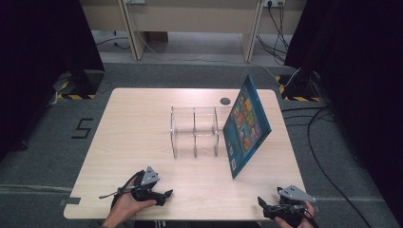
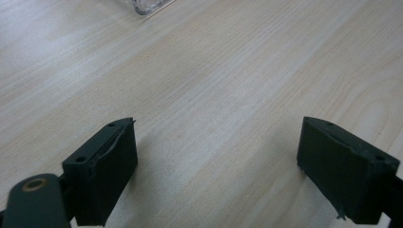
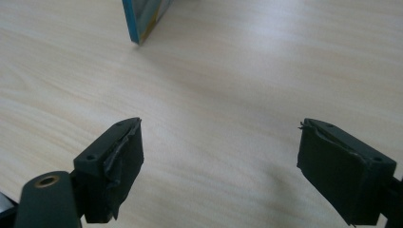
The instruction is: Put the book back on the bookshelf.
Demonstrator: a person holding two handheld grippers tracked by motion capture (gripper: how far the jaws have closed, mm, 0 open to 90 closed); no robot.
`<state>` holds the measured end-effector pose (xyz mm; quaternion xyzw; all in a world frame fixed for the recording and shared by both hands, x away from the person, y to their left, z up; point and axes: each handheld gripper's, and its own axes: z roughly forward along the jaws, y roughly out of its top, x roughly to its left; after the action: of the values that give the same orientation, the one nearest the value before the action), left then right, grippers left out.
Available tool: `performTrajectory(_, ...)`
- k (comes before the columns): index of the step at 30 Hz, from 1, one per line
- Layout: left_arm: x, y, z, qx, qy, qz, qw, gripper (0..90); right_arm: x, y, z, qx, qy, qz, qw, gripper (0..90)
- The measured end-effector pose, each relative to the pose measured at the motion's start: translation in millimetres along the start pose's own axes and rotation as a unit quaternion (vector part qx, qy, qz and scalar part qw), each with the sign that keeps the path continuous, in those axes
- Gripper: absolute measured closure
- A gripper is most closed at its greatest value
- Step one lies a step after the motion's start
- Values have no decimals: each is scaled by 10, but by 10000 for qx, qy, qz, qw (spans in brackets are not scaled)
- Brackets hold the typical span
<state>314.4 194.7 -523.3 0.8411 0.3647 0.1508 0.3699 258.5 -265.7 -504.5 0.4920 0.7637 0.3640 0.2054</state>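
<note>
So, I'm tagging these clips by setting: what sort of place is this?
Probably a lab or recording studio: black curtains on both sides, hazard-taped stand bases, and a lone table on grey carpet.

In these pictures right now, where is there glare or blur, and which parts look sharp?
High view: evenly lit, a pale sheen on the table along its far edge; the clear organizer is faint. Left gripper view: the left claw is fairly sharp, the organizer corner at the top is soft. Right gripper view: bright wash at upper right, the book corner slightly blurred.
</note>
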Motion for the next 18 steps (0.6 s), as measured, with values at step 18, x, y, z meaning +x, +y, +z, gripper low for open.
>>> performTrajectory(18, 0, -2, -1, -4, 3, 4, 10000, 122, -7, -152, 37, 363, -80, -279, 9989, 149)
